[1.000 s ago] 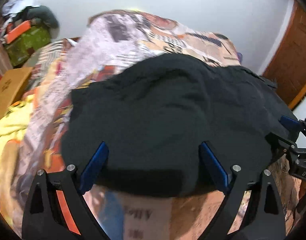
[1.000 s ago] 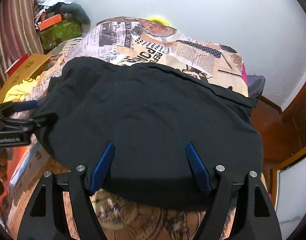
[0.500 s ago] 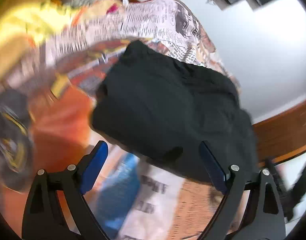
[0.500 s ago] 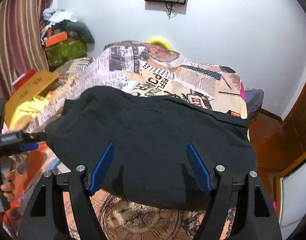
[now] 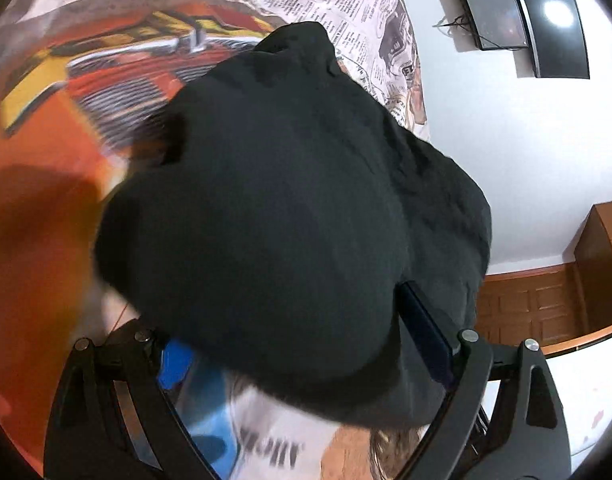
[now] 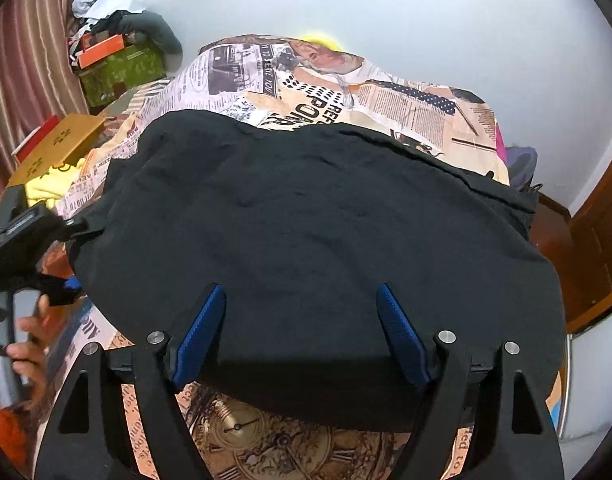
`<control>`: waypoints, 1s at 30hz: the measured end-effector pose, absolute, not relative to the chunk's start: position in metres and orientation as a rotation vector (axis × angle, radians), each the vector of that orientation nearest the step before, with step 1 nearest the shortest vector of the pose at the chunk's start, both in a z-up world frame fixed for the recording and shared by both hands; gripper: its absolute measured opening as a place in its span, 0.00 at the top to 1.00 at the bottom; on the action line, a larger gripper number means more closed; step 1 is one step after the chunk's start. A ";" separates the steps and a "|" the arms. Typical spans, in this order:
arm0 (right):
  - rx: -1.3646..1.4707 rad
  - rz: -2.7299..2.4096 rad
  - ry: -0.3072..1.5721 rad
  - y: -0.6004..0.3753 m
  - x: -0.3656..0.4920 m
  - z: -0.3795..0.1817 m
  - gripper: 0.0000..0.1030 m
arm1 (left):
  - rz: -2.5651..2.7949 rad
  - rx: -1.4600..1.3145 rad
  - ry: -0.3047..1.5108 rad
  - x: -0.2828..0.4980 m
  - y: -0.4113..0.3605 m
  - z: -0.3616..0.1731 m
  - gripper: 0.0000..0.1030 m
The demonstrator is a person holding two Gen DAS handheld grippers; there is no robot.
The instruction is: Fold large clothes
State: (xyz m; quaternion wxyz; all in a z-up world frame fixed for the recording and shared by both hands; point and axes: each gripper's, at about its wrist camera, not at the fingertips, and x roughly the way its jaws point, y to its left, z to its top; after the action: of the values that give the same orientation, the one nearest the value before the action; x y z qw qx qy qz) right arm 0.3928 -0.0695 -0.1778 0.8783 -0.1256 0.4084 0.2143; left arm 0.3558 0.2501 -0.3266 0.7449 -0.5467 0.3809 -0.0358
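Note:
A large black garment lies folded on a bed covered by a newspaper-print sheet. In the right wrist view my right gripper is open, its blue pads spread over the garment's near edge. My left gripper shows at the garment's left end. In the left wrist view my left gripper is open at that end of the garment, and the cloth bulges over and partly hides its blue pads.
The bed sheet extends to the far side and the left. A yellow cloth, a cardboard box and piled boxes lie at the left. A wooden door is at the right, with a wall screen above.
My left gripper has swung round to the garment's left end and closed in on it; the cloth now bulges between its fingers. My right gripper moved back in over the near edge.

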 end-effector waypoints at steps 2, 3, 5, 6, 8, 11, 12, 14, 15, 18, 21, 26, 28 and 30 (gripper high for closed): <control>-0.260 0.451 0.858 -0.069 0.392 -0.178 0.25 | -0.051 -1.167 0.822 0.362 0.250 -0.325 0.17; -0.264 0.453 0.860 -0.068 0.393 -0.178 0.25 | -0.028 -1.139 0.819 0.365 0.249 -0.322 0.20; -0.272 0.451 0.873 -0.065 0.391 -0.177 0.25 | 0.027 -1.033 0.816 0.368 0.244 -0.309 0.38; -0.277 0.448 0.880 -0.064 0.391 -0.176 0.25 | 0.051 -0.956 0.814 0.368 0.239 -0.297 0.42; -0.275 0.450 0.897 -0.062 0.390 -0.173 0.25 | 0.091 -0.800 0.813 0.367 0.227 -0.273 0.53; -0.229 0.477 0.917 -0.060 0.386 -0.165 0.25 | 0.157 -0.581 0.788 0.357 0.208 -0.231 0.59; -0.213 0.485 0.921 -0.059 0.385 -0.163 0.25 | 0.171 -0.529 0.764 0.350 0.204 -0.218 0.60; -0.178 0.504 0.922 -0.054 0.378 -0.156 0.25 | 0.191 -0.454 0.715 0.338 0.201 -0.194 0.61; -0.163 0.518 0.918 -0.051 0.374 -0.152 0.25 | 0.201 -0.423 0.688 0.330 0.200 -0.182 0.61; -0.133 0.573 0.920 -0.034 0.363 -0.148 0.25 | 0.231 -0.345 0.607 0.306 0.200 -0.145 0.62; -0.163 0.608 0.938 -0.009 0.353 -0.156 0.25 | 0.269 -0.247 0.539 0.287 0.199 -0.117 0.63; -0.176 0.717 1.037 0.036 0.339 -0.192 0.21 | 0.282 -0.131 0.504 0.271 0.187 -0.098 0.63; -0.193 0.757 1.081 0.050 0.337 -0.206 0.21 | 0.262 -0.141 0.520 0.270 0.184 -0.100 0.64; -0.222 0.767 1.092 0.055 0.335 -0.211 0.21 | 0.248 -0.158 0.538 0.270 0.180 -0.105 0.64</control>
State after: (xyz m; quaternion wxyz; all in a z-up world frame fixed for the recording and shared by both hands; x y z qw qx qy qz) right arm 0.3348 0.0548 -0.2107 0.7797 -0.1028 0.5055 0.3550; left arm 0.2698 0.1802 -0.1052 0.9535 -0.0776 0.2646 0.1219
